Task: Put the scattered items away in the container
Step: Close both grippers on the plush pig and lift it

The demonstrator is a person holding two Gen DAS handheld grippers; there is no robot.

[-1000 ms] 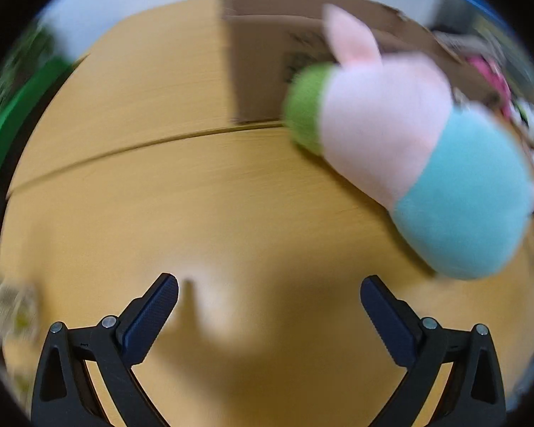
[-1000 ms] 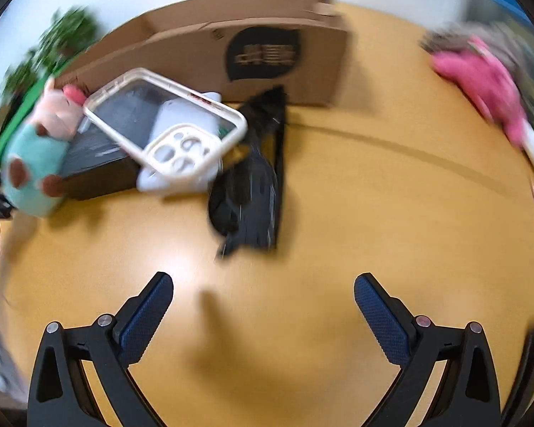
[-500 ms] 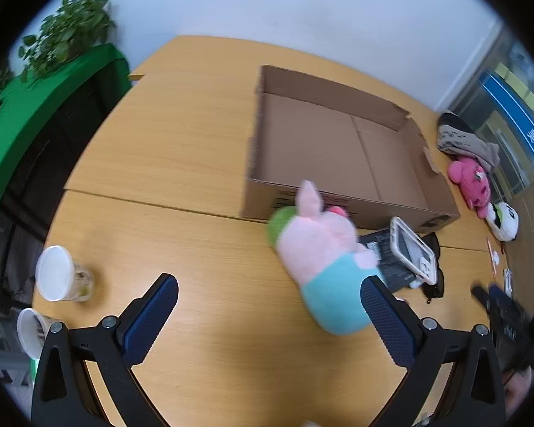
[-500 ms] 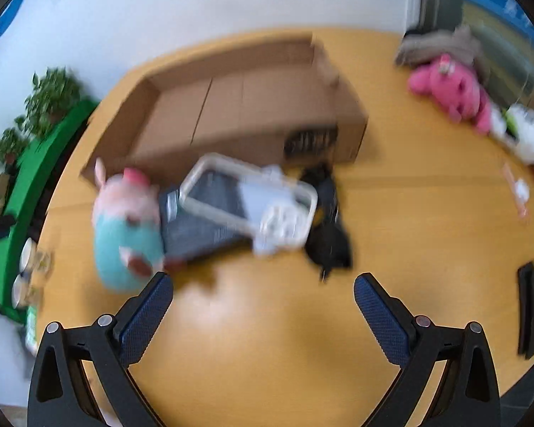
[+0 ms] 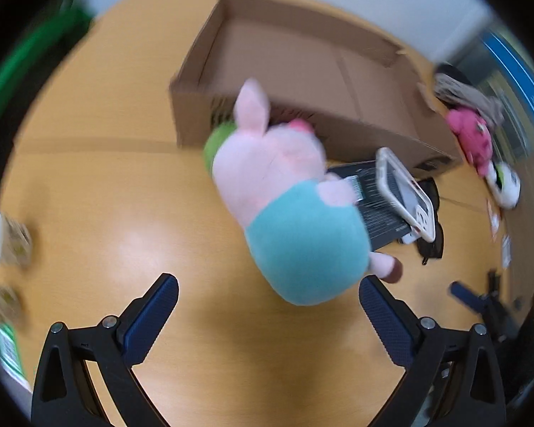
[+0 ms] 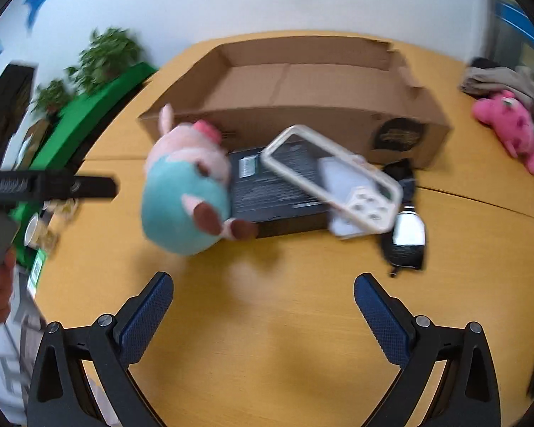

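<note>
Left wrist view. The left gripper (image 5: 268,293) has its jaws spread wide and empty above the wooden table (image 5: 131,213). A pig plush (image 5: 284,210) in a teal suit lies at about 1 o'clock from the jaws, its head against the near wall of the open cardboard box (image 5: 302,71). A black flat box (image 5: 377,203) at 2 o'clock carries a tilted phone case (image 5: 406,192).

Right wrist view. The right gripper (image 6: 263,297) is likewise spread wide, holding nothing. The plush sits at 11 o'clock, the phone case at 1 o'clock, the cardboard box at 12 o'clock behind both. A pink plush (image 6: 509,124) lies at 2 o'clock, well apart.
</note>
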